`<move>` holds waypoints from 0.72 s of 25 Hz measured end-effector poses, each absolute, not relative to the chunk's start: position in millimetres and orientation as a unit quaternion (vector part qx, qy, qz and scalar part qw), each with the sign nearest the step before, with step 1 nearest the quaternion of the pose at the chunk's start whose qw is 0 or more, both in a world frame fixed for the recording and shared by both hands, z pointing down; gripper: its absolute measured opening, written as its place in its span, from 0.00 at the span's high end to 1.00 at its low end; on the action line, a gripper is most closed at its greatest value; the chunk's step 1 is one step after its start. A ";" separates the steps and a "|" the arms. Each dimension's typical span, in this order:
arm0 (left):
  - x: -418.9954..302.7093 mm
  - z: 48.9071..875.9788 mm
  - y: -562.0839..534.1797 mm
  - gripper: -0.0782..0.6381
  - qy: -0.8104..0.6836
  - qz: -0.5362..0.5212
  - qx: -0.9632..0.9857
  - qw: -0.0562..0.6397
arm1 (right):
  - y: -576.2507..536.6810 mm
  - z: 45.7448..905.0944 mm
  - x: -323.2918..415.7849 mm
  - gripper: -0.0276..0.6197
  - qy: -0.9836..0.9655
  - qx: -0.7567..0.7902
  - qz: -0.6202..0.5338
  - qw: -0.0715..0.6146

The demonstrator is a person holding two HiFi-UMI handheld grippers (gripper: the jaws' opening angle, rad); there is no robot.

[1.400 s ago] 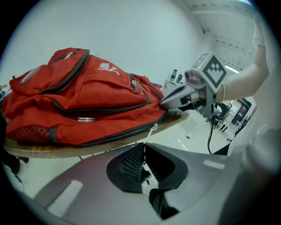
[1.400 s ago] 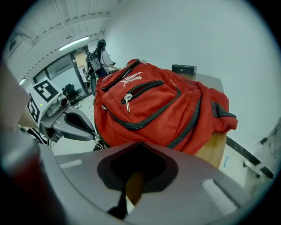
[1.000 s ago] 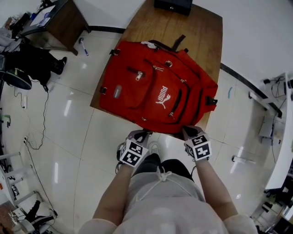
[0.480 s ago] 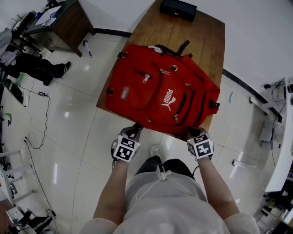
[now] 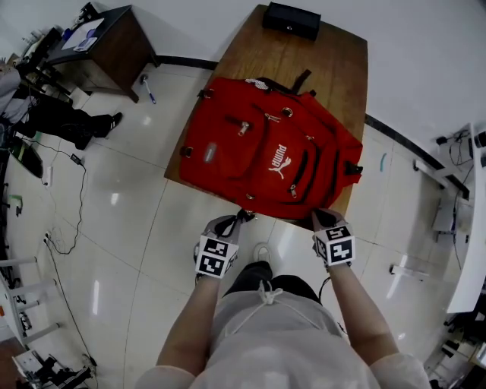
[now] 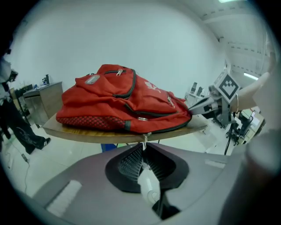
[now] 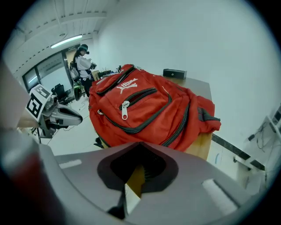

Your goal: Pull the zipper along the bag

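A red backpack [image 5: 266, 152] lies flat on a wooden table [image 5: 334, 53], its bottom edge toward me. My left gripper [image 5: 243, 216] is at the middle of that near edge. In the left gripper view its jaws [image 6: 144, 147] are shut on a small metal zipper pull [image 6: 144, 138] that hangs from the dark zipper below the bag [image 6: 118, 101]. My right gripper [image 5: 317, 216] sits at the bag's near right corner. In the right gripper view its jaws [image 7: 139, 147] stand a narrow gap apart just under the bag [image 7: 145, 105]. Only the tan table edge [image 7: 197, 151] shows between them.
A black box [image 5: 291, 19] rests at the table's far end. A dark desk [image 5: 106, 42] and a seated person's legs [image 5: 53, 114] are at the far left, with cables on the tiled floor. A metal frame [image 5: 456, 220] stands at the right.
My left gripper has moved right from beside the table's corner to the middle of the bag's near edge and is shut on the pull. The right gripper has stayed at the right corner.
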State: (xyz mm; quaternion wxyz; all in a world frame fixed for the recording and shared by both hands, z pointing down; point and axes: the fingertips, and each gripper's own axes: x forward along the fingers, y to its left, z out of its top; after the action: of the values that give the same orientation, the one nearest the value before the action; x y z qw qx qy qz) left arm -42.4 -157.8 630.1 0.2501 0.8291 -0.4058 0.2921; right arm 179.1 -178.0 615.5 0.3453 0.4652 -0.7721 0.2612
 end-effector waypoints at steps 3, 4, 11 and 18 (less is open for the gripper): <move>-33.3 607.6 -142.9 0.85 -0.408 0.244 0.843 0.253 | -164.1 596.8 173.6 0.95 -0.780 0.476 0.247 0.321; -31.3 597.5 -137.0 0.85 -0.409 0.228 0.848 0.250 | -156.3 590.1 171.3 0.95 -0.784 0.479 0.243 0.312; -25.4 504.9 -76.5 0.88 -0.400 0.139 0.883 0.200 | -75.4 523.2 155.1 0.95 -0.814 0.503 0.181 0.226; -25.6 414.7 17.4 0.88 -0.365 0.080 0.917 0.139 | 31.9 454.7 125.1 0.95 -0.830 0.526 0.123 0.141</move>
State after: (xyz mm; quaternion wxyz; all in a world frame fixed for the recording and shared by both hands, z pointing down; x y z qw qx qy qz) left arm -25.6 17.4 414.7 0.1386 0.9173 -0.3648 0.0797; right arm 125.1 31.9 454.7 0.1406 0.5259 -0.8298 0.1231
